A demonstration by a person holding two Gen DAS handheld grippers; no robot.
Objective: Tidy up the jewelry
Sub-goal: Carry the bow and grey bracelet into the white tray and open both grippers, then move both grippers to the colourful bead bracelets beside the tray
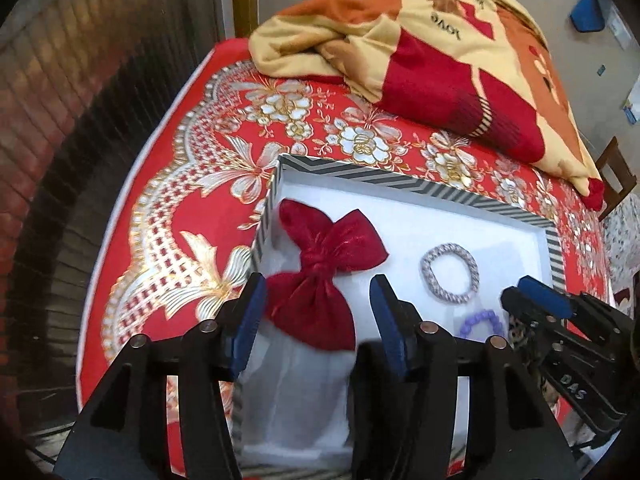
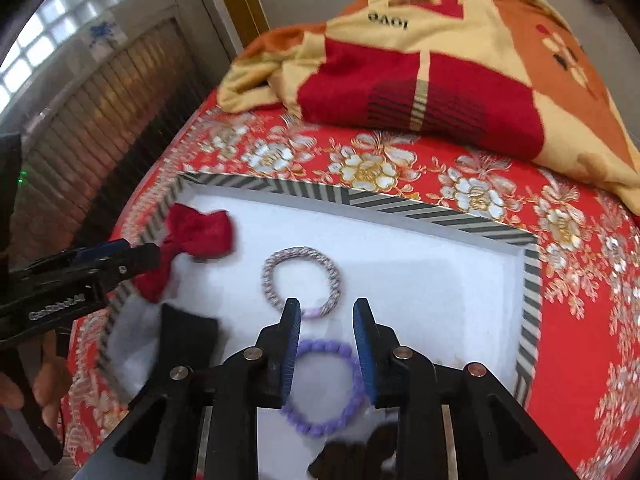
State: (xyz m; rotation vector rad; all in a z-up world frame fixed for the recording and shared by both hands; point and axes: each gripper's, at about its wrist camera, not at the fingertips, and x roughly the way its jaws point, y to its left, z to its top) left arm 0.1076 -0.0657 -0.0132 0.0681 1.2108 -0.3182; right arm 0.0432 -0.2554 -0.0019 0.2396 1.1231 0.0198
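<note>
- The silver bracelet (image 1: 450, 273) lies flat on the white floor of the striped-rim tray (image 1: 400, 180), with the purple bead bracelet (image 2: 323, 388) just nearer and the red pouch (image 1: 324, 268) towards the left wall.
- The left gripper (image 1: 318, 312) stands with jaws wide apart above the pouch, pads clear of it.
- The right gripper (image 2: 326, 344) hangs with jaws partly parted over the purple beads, gripping nothing.
- White floor lies bare towards the far and right walls.
- The blanket (image 2: 440, 60) behind reads "love"; the right gripper's body reads "DAS".
</note>
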